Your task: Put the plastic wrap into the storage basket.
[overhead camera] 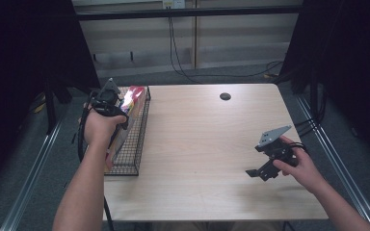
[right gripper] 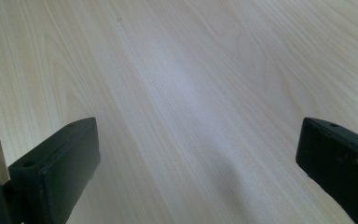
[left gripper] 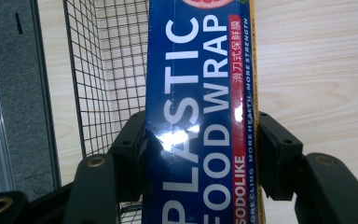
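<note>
Blue plastic food wrap box [left gripper: 200,116] sits clamped between the jaws of my left gripper [left gripper: 200,154], their pads pressing both long sides. Just beyond and below that gripper is the black wire basket [left gripper: 102,70], with the box over its edge. My right gripper [right gripper: 196,163] stands wide, holding nothing, over the pale wooden table [right gripper: 182,70].

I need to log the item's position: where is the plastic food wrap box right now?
The plastic food wrap box is clamped in the left tool, above the wire basket at the table's left edge in the high view.
</note>
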A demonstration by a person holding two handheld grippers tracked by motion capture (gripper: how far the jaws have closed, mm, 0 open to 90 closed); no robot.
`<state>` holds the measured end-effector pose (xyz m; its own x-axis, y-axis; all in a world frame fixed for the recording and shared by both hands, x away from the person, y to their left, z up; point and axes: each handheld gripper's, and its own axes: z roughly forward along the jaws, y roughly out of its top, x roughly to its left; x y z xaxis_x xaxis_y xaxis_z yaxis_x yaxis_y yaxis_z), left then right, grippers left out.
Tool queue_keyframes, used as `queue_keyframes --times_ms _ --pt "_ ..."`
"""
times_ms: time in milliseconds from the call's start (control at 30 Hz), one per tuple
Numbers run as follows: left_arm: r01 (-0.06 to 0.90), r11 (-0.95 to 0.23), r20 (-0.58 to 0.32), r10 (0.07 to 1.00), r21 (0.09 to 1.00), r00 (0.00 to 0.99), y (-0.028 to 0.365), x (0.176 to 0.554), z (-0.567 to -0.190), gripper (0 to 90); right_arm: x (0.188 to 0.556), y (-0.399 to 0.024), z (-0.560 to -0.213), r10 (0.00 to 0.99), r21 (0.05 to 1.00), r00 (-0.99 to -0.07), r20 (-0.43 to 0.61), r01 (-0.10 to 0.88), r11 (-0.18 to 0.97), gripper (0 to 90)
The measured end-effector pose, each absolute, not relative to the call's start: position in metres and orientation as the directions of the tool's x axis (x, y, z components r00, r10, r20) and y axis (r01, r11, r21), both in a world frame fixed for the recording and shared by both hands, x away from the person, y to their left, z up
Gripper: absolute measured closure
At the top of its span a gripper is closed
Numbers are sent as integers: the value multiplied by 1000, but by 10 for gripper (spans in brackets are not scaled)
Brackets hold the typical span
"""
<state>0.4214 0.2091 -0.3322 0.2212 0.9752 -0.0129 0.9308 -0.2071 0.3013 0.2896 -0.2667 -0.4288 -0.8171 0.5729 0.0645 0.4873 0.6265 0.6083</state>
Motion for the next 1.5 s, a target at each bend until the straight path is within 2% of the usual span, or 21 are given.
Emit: queue_keyframes --times_ms 267,1000,1500 --pt "939 -161 -6 985 303 171 216 423 -340 446 286 -269 -428 572 621 -818 67 483 618 0" --pt "953 -102 -19 993 284 112 216 440 -363 446 281 -268 -445 564 614 -823 72 482 625 0" --pt "964 -59 -28 997 261 69 219 446 -382 444 280 -272 -442 567 623 -820 77 484 615 0"
